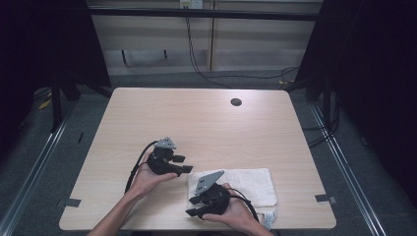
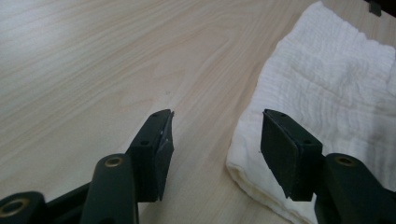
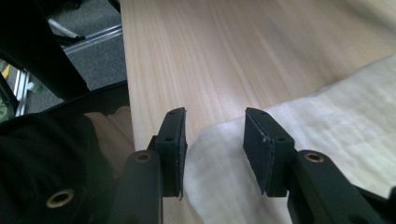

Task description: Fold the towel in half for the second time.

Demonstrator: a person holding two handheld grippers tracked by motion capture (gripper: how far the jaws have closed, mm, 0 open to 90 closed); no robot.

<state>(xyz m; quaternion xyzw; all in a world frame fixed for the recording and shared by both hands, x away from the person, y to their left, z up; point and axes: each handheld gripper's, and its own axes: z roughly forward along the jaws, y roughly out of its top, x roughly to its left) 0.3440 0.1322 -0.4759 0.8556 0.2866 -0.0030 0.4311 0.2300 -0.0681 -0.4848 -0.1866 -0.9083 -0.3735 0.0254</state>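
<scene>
A white folded towel (image 1: 246, 184) lies flat near the table's front right edge. In the high view my left gripper (image 1: 183, 164) hovers just left of the towel's far left corner, pointing right. In the left gripper view the jaws of my left gripper (image 2: 215, 140) stand open over bare wood, with the towel (image 2: 327, 88) beginning at the right-hand jaw. My right gripper (image 1: 193, 206) is at the towel's near left corner, pointing left. In the right gripper view my right gripper (image 3: 214, 140) stands open above the edge of the towel (image 3: 327, 135), and the pads are not pressing on the cloth.
The light wooden table (image 1: 196, 123) has a round cable hole (image 1: 236, 102) at the back right. Grey tape marks sit at the front corners (image 1: 325, 198). A forearm (image 3: 109, 135) shows left of the right gripper's jaws. Cables run over the floor behind the table.
</scene>
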